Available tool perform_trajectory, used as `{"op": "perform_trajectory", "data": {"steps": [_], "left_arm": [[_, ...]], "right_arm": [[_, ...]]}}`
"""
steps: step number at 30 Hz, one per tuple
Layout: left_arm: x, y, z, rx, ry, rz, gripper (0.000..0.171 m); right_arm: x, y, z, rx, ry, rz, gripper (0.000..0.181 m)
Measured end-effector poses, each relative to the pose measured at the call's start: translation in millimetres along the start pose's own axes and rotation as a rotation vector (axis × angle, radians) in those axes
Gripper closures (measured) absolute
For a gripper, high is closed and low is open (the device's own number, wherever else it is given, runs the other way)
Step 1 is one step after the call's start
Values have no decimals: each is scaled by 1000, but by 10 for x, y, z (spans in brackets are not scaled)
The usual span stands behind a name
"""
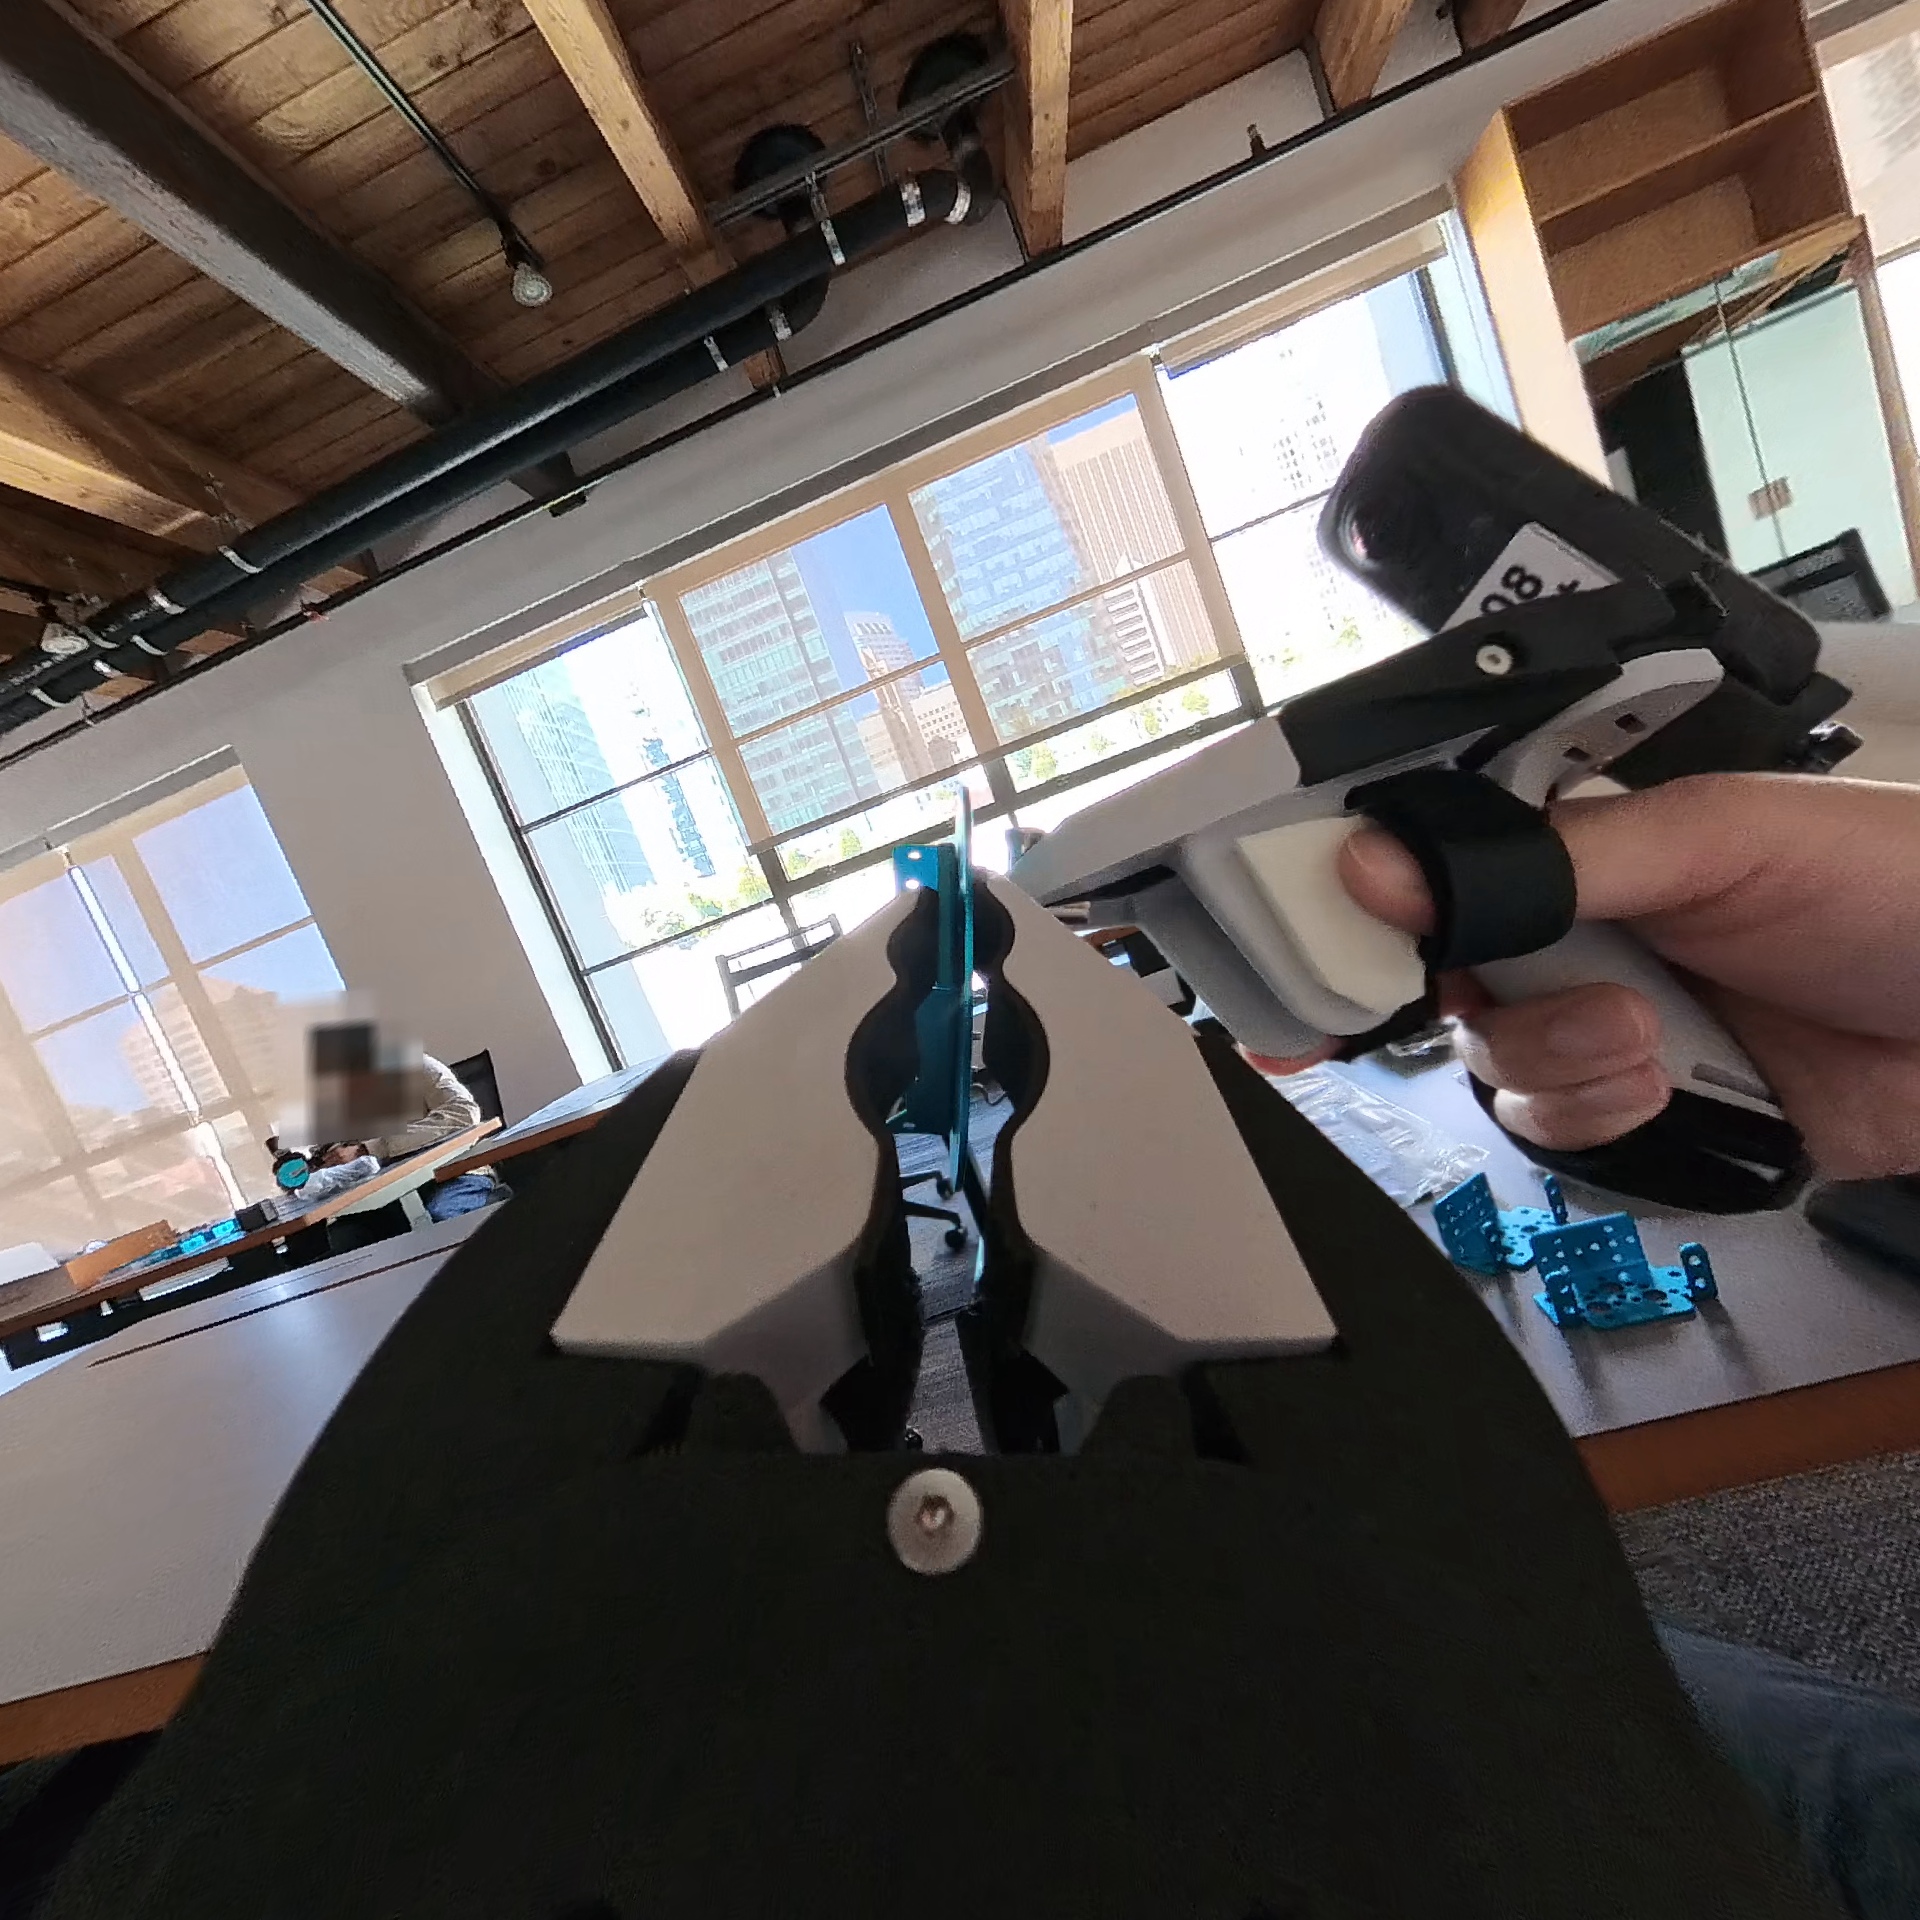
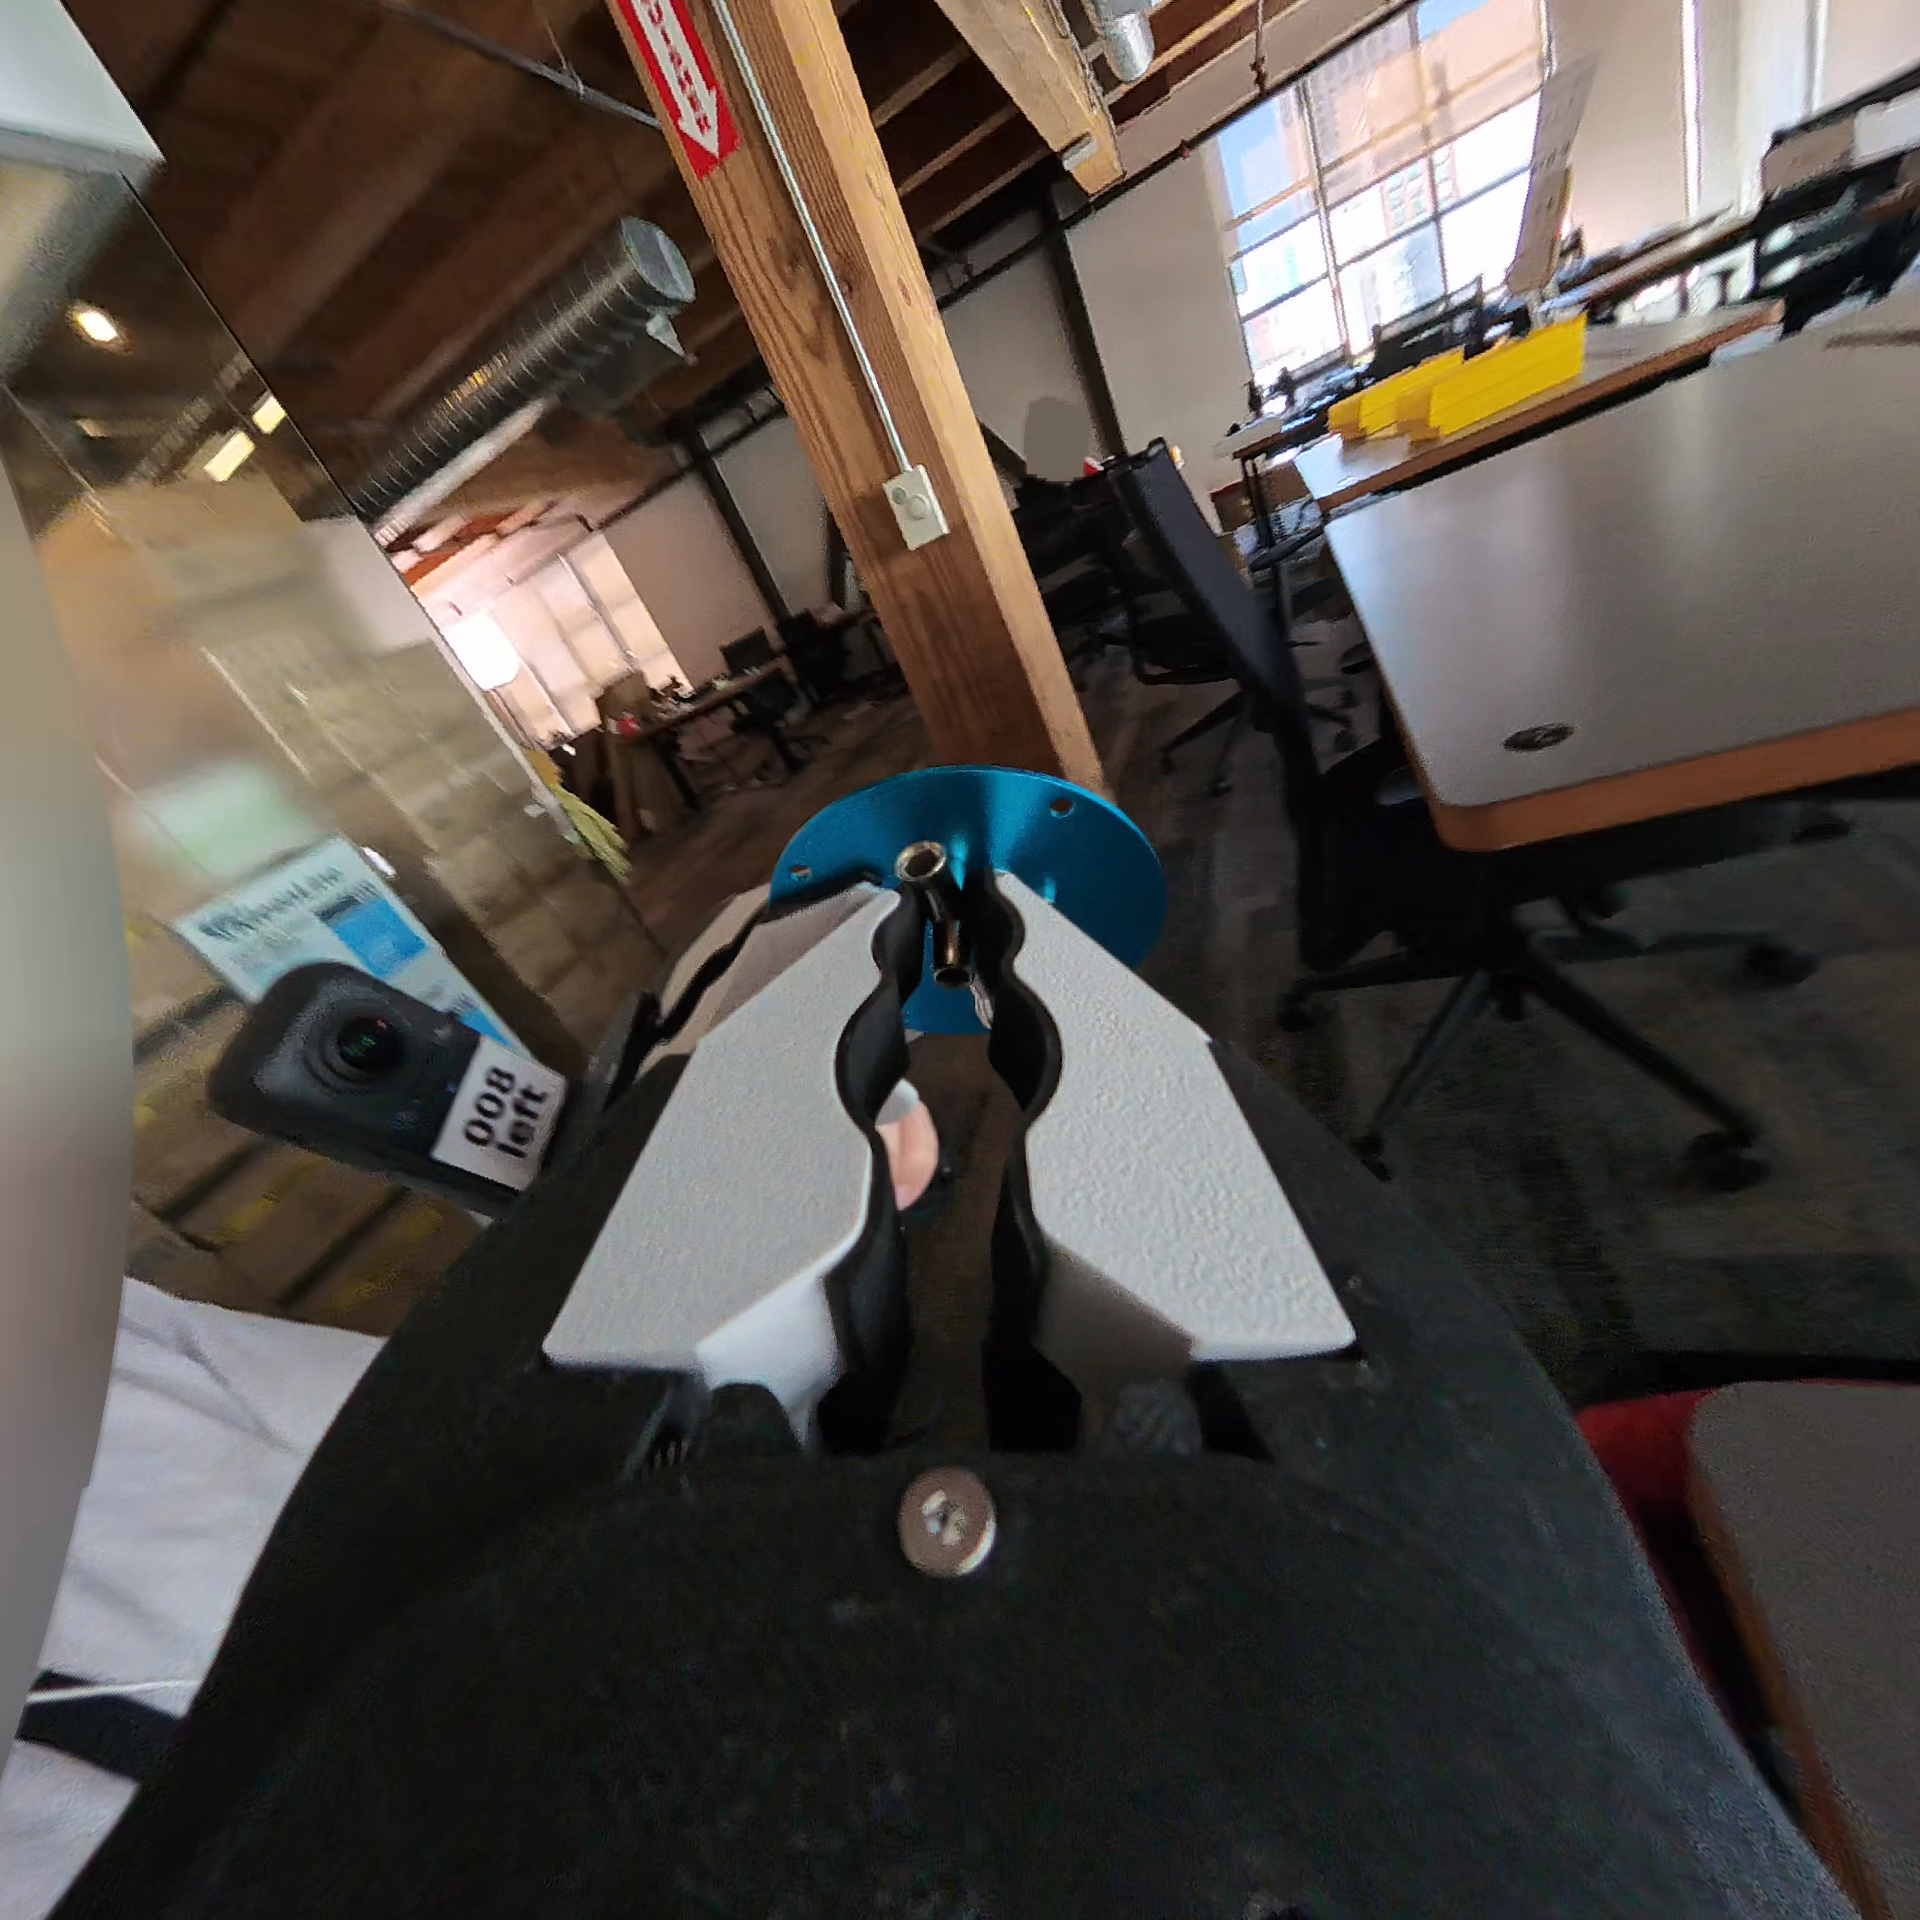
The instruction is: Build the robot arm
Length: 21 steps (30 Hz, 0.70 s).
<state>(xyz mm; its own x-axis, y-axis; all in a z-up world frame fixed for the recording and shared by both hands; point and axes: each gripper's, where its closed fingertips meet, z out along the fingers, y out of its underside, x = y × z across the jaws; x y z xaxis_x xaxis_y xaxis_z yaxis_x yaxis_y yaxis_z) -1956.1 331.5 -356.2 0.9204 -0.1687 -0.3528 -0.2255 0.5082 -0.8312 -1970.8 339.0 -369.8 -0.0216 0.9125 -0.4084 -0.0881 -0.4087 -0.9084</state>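
My left gripper (image 1: 951,904) is shut on a thin blue metal disc (image 1: 940,1023), which shows edge-on and stands upright between the pads. A small blue flange (image 1: 920,862) sticks out at its top. In the right wrist view the disc (image 2: 1081,883) faces me, round and with small holes. My right gripper (image 2: 951,894) is shut on a small metal screw (image 2: 932,914) whose far end meets the middle of the disc. A hand holds the right gripper (image 1: 1029,881), which comes in from the right with its tip at the disc. Both grippers are raised above the table.
Several blue perforated brackets (image 1: 1569,1262) and clear plastic bags (image 1: 1371,1132) lie on the grey table (image 1: 1351,1382) at the right. A person sits at a far table on the left. A wooden post (image 2: 883,416), desks (image 2: 1610,623), an office chair (image 2: 1226,623) and yellow bins (image 2: 1455,395) stand beyond. My two grippers' fingertips are within a few centimetres of each other.
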Motion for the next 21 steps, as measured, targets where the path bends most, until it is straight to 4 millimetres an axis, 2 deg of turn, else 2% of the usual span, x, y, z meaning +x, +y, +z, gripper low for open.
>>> {"op": "perform_trajectory", "data": {"steps": [4,6,11,13,21], "left_arm": [[16,38,8,-2,-4,29,168],[23,57,14,-13,-1,46,169],[20,-11,-12,8,-4,60,169],[27,-65,-37,37,-1,83,169],[156,-206,-164,143,20,169,168]], "right_arm": [[30,21,-9,34,-139,308,172],[43,31,-16,39,-189,394,172],[-17,-1,-23,41,-130,180,174],[-79,-8,-32,37,-166,214,173],[-279,25,-150,75,-526,818,172]]}}
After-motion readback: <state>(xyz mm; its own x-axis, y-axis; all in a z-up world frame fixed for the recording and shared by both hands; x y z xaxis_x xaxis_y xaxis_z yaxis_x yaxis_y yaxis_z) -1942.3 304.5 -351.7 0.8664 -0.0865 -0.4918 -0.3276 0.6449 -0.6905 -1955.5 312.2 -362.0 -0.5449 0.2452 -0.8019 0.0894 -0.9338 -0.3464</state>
